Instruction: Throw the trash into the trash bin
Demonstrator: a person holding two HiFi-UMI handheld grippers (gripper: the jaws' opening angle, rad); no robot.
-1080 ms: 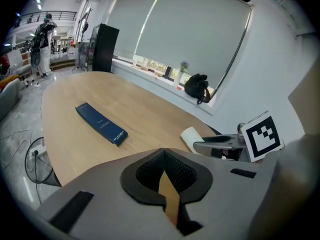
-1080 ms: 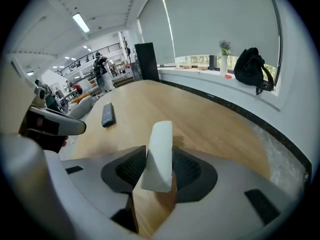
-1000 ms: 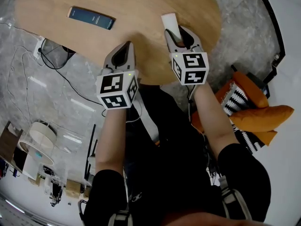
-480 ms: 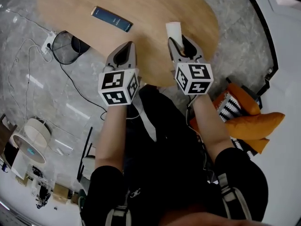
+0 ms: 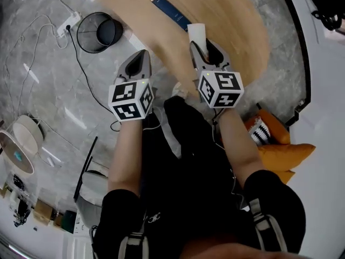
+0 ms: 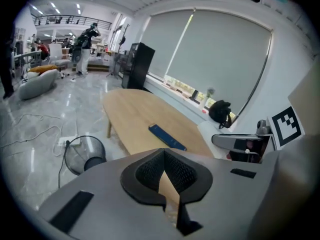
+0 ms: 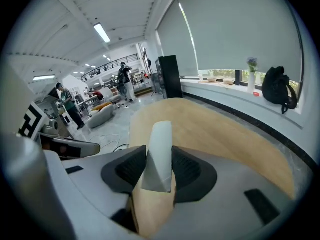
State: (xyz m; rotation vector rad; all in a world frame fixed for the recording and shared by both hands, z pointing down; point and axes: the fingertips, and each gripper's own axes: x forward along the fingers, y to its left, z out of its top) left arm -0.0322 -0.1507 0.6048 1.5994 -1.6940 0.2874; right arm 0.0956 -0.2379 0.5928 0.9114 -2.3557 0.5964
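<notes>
right gripper [image 5: 203, 46] clamped on white folded paper scrap [image 5: 196, 33], likely for carrying; left gripper [image 5: 139, 58] jaws together, empty; black wire-mesh trash bin [image 5: 99, 32] far left.

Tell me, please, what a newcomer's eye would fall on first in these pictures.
The white paper draws the eye first: it is clamped in the right gripper and sticks out past its jaws, over the wooden table. Next comes the black wire bin on the grey floor, off the table's end at the head view's upper left. The left gripper hangs empty beside the table's edge, jaws together.
</notes>
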